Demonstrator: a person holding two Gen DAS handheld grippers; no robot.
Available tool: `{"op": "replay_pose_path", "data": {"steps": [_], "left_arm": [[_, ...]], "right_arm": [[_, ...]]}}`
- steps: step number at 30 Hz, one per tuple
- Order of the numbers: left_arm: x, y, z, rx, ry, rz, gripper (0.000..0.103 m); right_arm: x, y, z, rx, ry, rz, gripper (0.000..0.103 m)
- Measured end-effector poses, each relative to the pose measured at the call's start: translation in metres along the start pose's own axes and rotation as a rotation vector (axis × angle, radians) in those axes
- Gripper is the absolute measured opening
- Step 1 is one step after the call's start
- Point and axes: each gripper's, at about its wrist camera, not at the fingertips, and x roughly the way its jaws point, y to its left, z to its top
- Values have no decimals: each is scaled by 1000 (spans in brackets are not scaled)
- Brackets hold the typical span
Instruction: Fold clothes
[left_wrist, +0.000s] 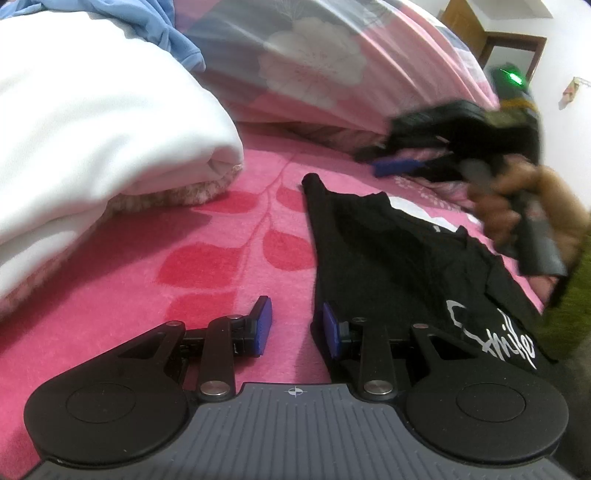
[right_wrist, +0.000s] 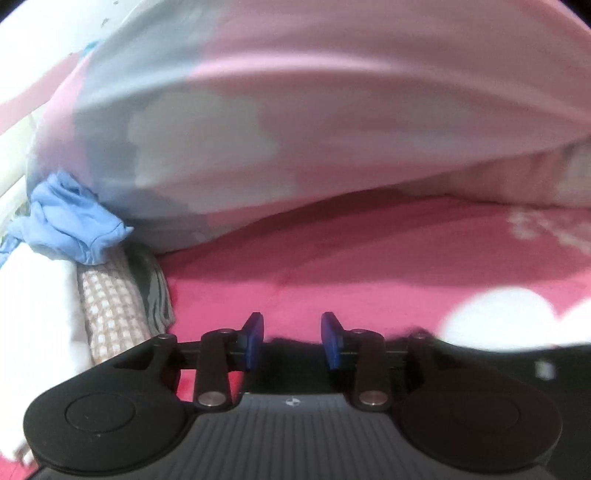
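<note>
A black T-shirt (left_wrist: 388, 258) with white lettering lies crumpled on the pink leaf-pattern bedspread (left_wrist: 184, 266). My left gripper (left_wrist: 297, 326) is open and low over the shirt's left edge. Its right finger (left_wrist: 330, 328) is above the black cloth and its left finger (left_wrist: 264, 325) above the bedspread, with nothing held between them. Blurred by motion, my right gripper (left_wrist: 380, 158) hovers past the shirt's far end, held by a hand (left_wrist: 517, 199). The right wrist view shows that gripper (right_wrist: 291, 339) open and empty, with the black shirt (right_wrist: 517, 358) just beneath it.
A folded white duvet (left_wrist: 110, 129) fills the left, with a blue garment (left_wrist: 177, 37) on top. A pink and grey floral quilt (left_wrist: 314, 62) rises at the back. In the right wrist view, a checked cloth (right_wrist: 110, 306) sits beside the blue garment (right_wrist: 74, 225).
</note>
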Motion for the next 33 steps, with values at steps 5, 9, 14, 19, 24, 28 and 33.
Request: {"op": "replay_pose_path", "data": {"steps": [5, 9, 14, 19, 24, 28, 33], "left_arm": [[1, 2, 0, -7, 0, -4, 31], [1, 3, 0, -19, -1, -11, 31], [0, 7, 1, -45, 1, -28, 31], [-1, 7, 1, -48, 0, -36, 33], [-1, 14, 2, -90, 0, -81, 36], [-5, 17, 8, -136, 21, -91, 37], [-27, 12, 17, -132, 6, -48, 38]], "right_arm": [[-13, -22, -22, -50, 90, 13, 25], [-6, -29, -40, -76, 127, -7, 10], [-28, -53, -35, 28, 0, -132, 5], [-48, -39, -59, -115, 117, 47, 6], [-65, -75, -67, 13, 45, -134, 7], [-82, -74, -76, 39, 20, -75, 7], [-91, -64, -93, 20, 44, 35, 9]]}}
